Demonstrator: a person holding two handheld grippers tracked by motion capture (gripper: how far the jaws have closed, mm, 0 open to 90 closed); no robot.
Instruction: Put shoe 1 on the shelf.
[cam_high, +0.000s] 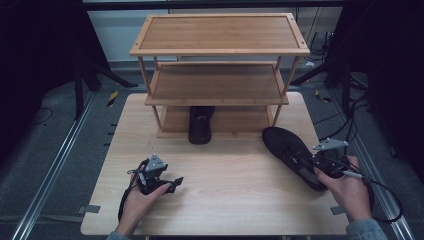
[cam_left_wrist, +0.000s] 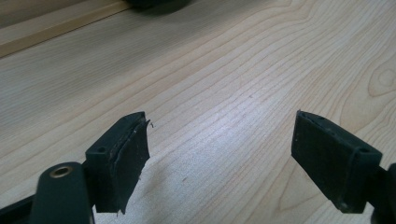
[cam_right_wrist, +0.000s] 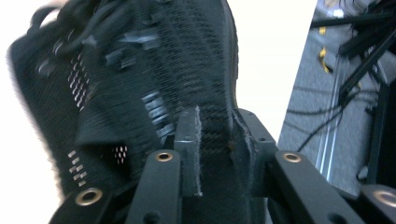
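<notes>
The right gripper (cam_right_wrist: 215, 140) pinches the light, floppy mesh shoe (cam_high: 292, 152) by its firmer heel collar, while the left gripper's (cam_left_wrist: 219, 154) fingers gape wide.

Three-tier bamboo rack (cam_high: 218, 50) at table (cam_high: 225, 200) back edge; second black shoe (cam_high: 200, 125) on lowest tier

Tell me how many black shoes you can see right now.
2. One black shoe sits on the rack's bottom shelf, toe toward the person. The other shoe is on the table's right side, its side wall pinched by the right gripper. The rack could hide others.
</notes>
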